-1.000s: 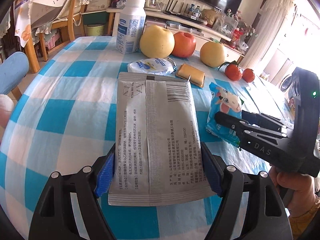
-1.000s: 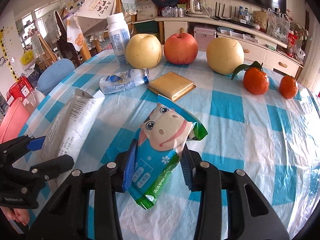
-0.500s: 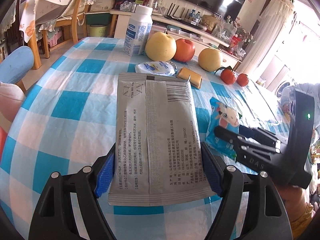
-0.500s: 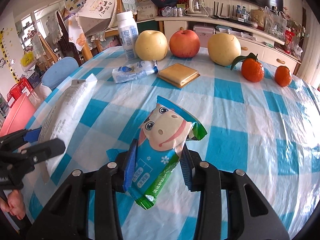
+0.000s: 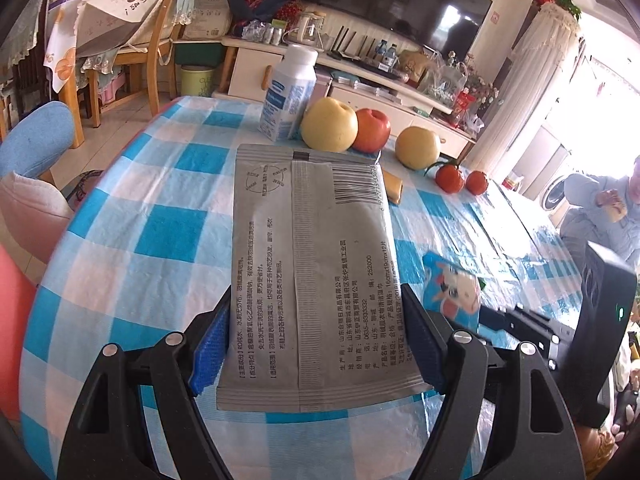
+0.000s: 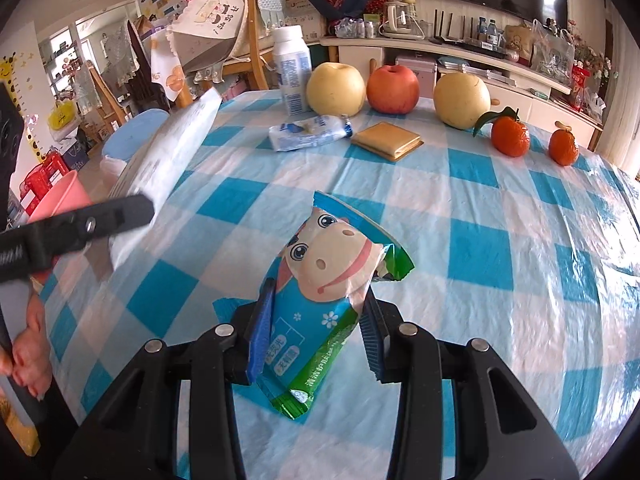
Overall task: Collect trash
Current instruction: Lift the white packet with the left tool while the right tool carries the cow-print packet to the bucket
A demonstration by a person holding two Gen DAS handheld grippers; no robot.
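My left hand-held gripper (image 5: 316, 344) is clamped on the flat grey printed sachet (image 5: 312, 264), my right hand-held gripper (image 6: 316, 332) on the blue-green cartoon-cow wrapper (image 6: 320, 300), both lifted above the blue-checked counter (image 6: 500, 248). I'd keep both grips firm and level until they're over a bin.

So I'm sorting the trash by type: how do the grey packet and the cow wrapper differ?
The grey packet is flat, plain and covered in small print; the cow wrapper is crumpled and colourful, with a cartoon face. The grey packet looks wider and fills the left gripper; the cow wrapper sits in the narrower right gripper. Both are gripped clear of the table.
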